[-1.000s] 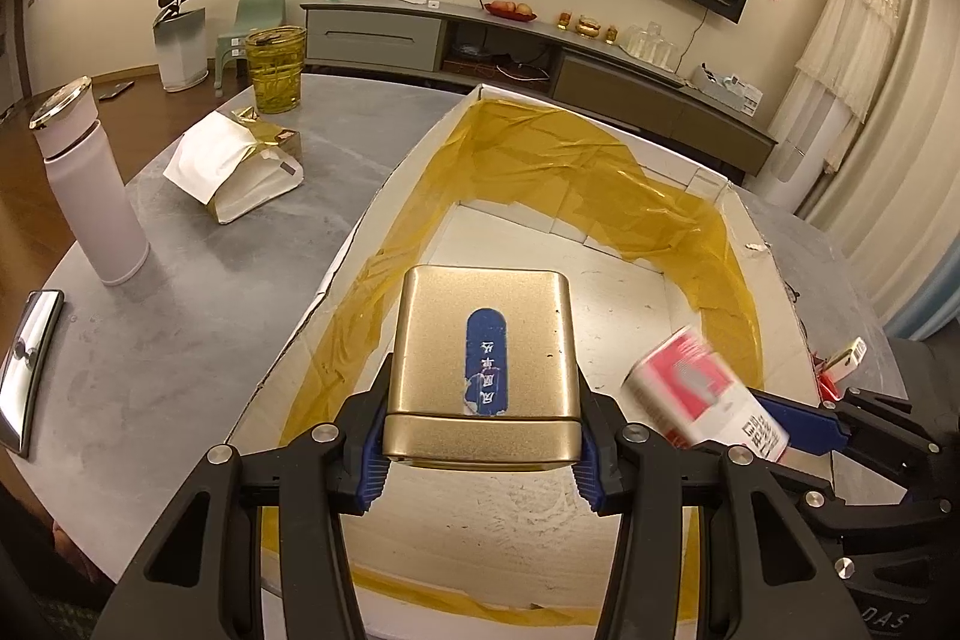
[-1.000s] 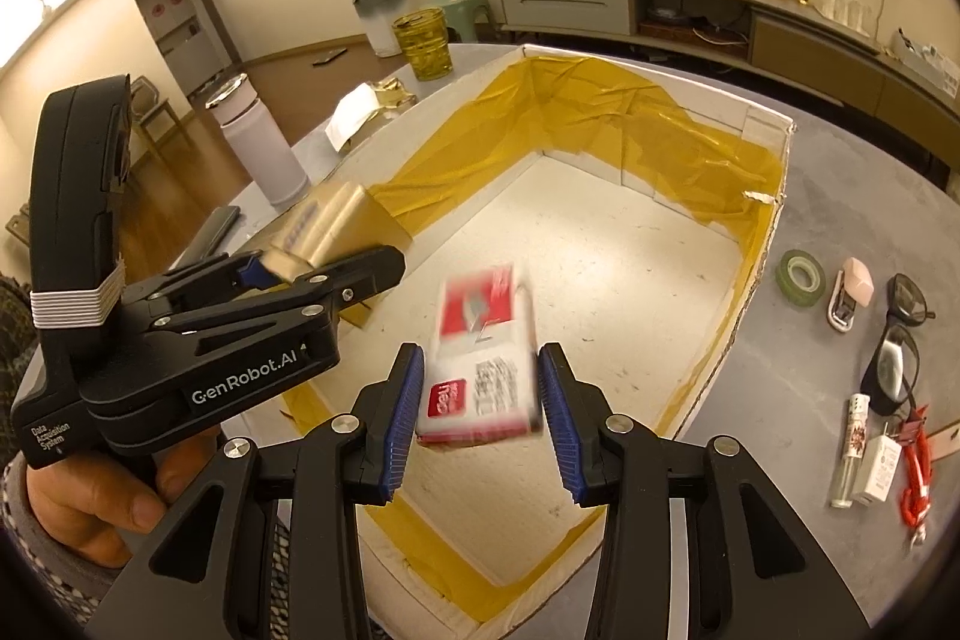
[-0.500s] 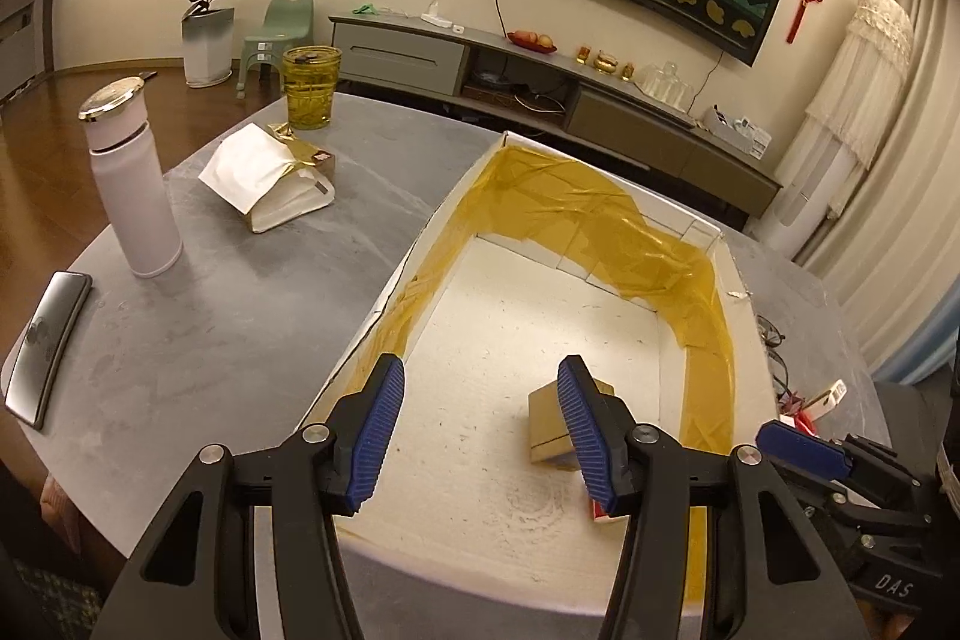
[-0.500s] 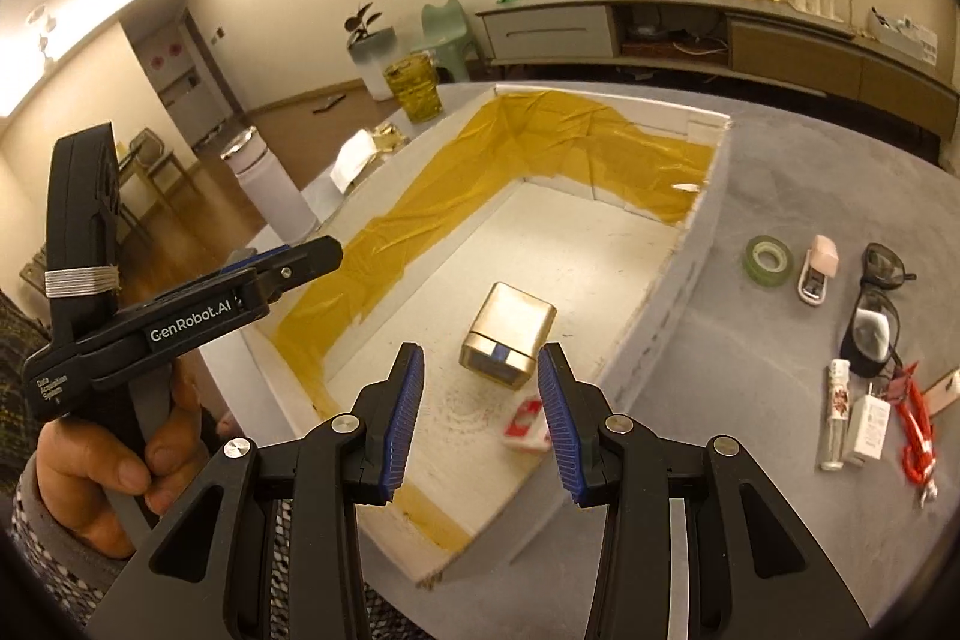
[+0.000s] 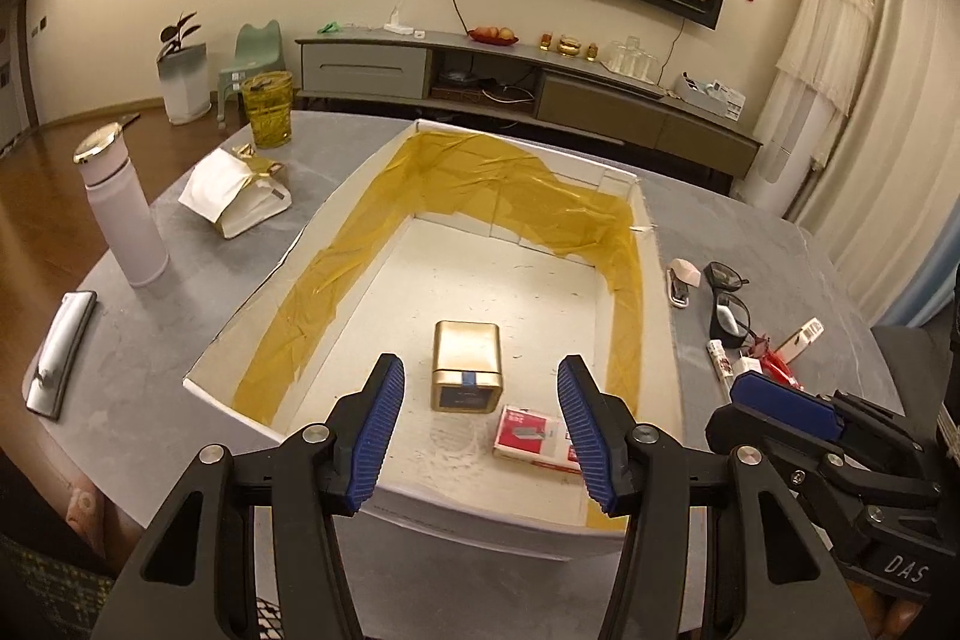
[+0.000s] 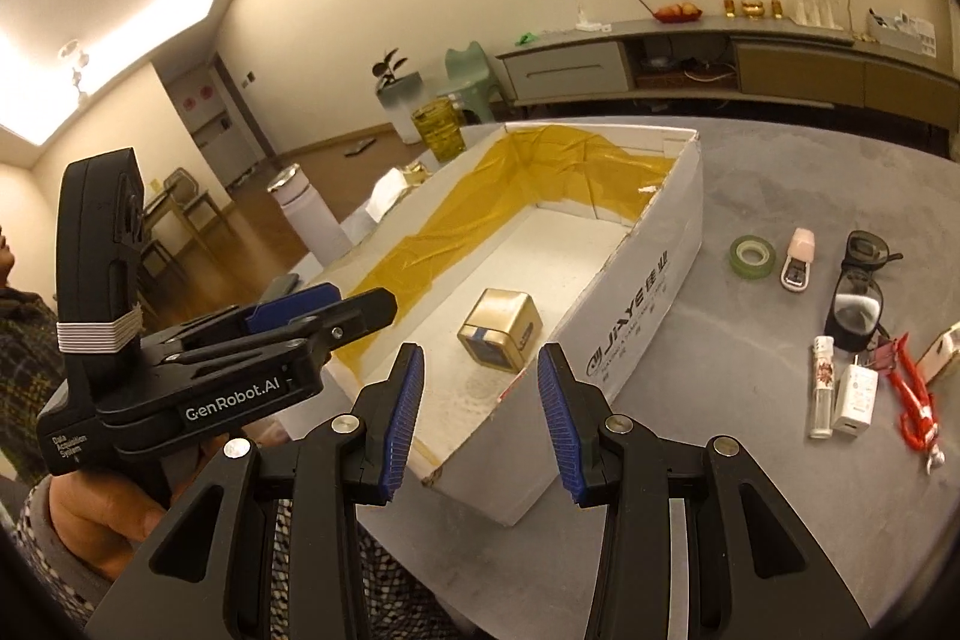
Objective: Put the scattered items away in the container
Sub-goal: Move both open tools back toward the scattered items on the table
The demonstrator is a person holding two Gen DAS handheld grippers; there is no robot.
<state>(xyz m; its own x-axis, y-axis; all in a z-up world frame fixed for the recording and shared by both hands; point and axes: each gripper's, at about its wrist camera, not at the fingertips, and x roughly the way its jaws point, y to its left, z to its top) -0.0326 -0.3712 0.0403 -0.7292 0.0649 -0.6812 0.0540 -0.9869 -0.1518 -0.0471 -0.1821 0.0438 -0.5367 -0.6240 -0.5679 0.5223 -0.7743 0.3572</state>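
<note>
Red box [image 6: 507, 391] mostly behind box wall [image 6: 636, 340]

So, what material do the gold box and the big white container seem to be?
Gold box: probably metal tin, satin gold; it shows soft sheen and rounded seamed edges. Container: seems cardboard, matt white with printed lettering; its inner walls are lined with glossy yellow tape.

White box [image 5: 336, 214] lined with yellow-ochre tape, centre of frame; black lettering on its outer wall in the right wrist view. Gold tin [image 5: 466, 365] with a blue label strip, lower centre. Red-and-white packet [image 5: 531, 430] just beside it. Grey mottled bench [image 5: 180, 292]. Pale pink bottle [image 5: 123, 214] with gold cap, left. Amber-yellow glass [image 5: 268, 109], upper left. Green tape roll [image 6: 752, 257], red clip [image 6: 915, 394], right. Black left gripper [image 5: 480, 421] and right gripper [image 6: 480, 415], blue ribbed pads.
</note>
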